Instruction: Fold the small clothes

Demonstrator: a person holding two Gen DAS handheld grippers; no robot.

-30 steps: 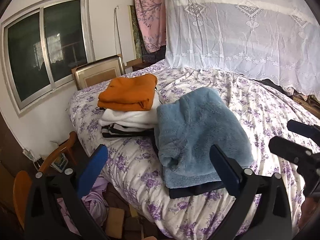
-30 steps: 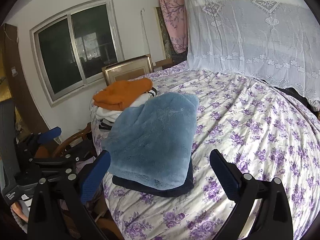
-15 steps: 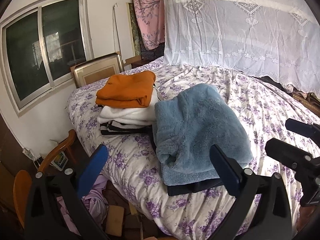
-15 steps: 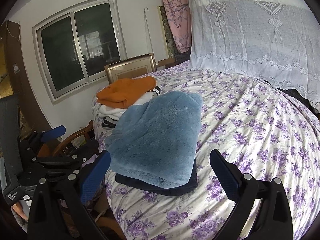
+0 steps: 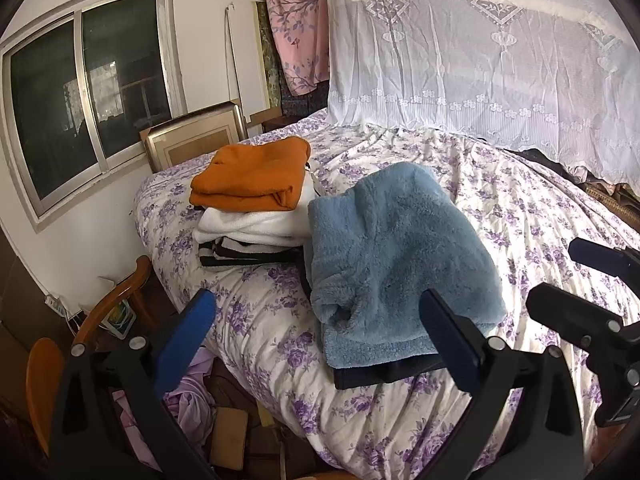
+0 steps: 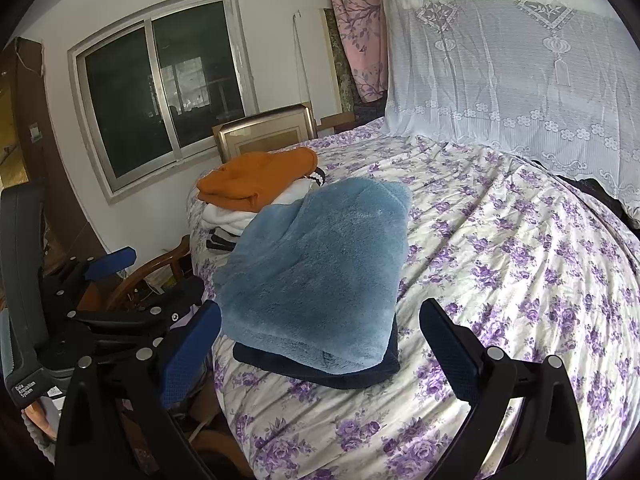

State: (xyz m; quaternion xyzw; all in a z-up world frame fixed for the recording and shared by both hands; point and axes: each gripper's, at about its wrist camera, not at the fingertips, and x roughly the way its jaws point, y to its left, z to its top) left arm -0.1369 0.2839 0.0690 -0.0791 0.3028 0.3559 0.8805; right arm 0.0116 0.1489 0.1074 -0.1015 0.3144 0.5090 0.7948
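Left wrist view: left gripper (image 5: pixel 316 326) spread wide, holding nothing, above the bed edge. Right gripper (image 6: pixel 320 332) also wide apart and empty. Just beyond, folded blue fleece (image 5: pixel 396 252) lying on a dark garment (image 6: pixel 320 372), on the floral bed sheet (image 6: pixel 520 264). Behind, touching the fleece, a stack: orange garment (image 5: pixel 252 178) over white garment (image 5: pixel 252 226) and striped one (image 5: pixel 240 254). Farther, window (image 5: pixel 80 92) and lace curtain (image 5: pixel 480 60).

fleece (image 5: pixel 396 248) blue | sweater (image 5: pixel 252 174) orange | bedsheet (image 6: pixel 520 248) white, purple flowers
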